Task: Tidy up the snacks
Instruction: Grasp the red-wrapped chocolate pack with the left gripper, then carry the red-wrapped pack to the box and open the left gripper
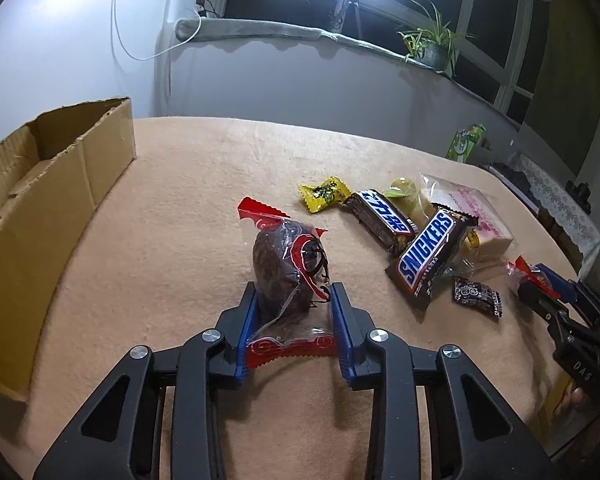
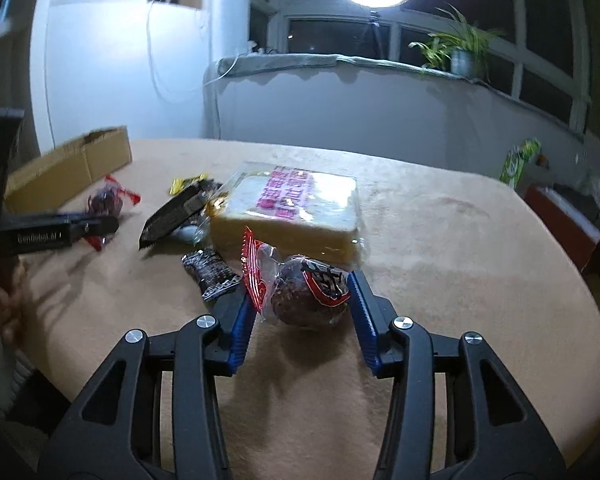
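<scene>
My left gripper (image 1: 293,288) is shut on a dark round cake in a clear wrapper with red ends (image 1: 288,264), which stands upright on the beige tablecloth (image 1: 188,208). Both blue pads (image 1: 342,320) touch its sides. In the right wrist view, my right gripper (image 2: 298,290) is shut on a second red-wrapped cake (image 2: 308,300) lying on the cloth. One pad meets its crimped end and the other its far side. The right gripper (image 1: 540,292) also shows at the right edge of the left wrist view, and the left gripper (image 2: 100,224) at the left of the right wrist view.
An open cardboard box (image 1: 40,200) sits at the table's left. A snack pile lies between the grippers: a Snickers bar (image 1: 432,256), another dark bar (image 1: 380,216), a yellow candy (image 1: 324,194), a wrapped bread slab (image 2: 292,208) and a small black packet (image 2: 212,272). A green carton (image 1: 466,142) stands beyond the far edge.
</scene>
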`<state>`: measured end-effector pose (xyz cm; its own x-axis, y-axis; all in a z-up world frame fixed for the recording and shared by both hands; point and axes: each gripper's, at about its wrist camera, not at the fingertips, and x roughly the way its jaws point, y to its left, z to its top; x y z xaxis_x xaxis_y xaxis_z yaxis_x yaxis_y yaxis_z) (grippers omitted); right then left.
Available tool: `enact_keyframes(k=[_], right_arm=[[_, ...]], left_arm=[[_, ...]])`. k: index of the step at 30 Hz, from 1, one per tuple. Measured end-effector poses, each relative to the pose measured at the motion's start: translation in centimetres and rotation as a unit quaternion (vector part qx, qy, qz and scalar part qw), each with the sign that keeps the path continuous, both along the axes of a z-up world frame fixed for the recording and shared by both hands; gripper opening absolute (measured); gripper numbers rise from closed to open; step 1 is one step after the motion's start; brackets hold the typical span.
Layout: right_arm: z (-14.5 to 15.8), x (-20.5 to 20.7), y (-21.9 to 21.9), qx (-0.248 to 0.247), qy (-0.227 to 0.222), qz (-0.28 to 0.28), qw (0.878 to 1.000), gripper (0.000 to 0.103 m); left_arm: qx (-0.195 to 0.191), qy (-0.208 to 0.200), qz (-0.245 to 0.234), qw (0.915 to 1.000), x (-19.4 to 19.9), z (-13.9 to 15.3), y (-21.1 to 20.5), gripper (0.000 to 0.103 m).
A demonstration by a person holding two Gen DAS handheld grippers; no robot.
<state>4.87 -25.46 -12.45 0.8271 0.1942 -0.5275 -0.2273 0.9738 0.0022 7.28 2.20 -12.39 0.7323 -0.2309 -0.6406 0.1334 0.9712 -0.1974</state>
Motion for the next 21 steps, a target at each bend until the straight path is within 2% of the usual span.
enact_keyframes(k=[4,21], right_arm=[[0.4,-0.5,-1.4,0.032,-0.006,-0.011,0.999,0.046],[3.3,-2.0,-1.0,0.045,-0.038,-0.010,0.998,0.046]], left_arm=[[-0.010,-0.009,-0.002,0.9999,-0.4,0.3,0.2,0.031],[-0.030,-0.040,0.013,0.9987,-2.9,2.3,1.7,0.030]])
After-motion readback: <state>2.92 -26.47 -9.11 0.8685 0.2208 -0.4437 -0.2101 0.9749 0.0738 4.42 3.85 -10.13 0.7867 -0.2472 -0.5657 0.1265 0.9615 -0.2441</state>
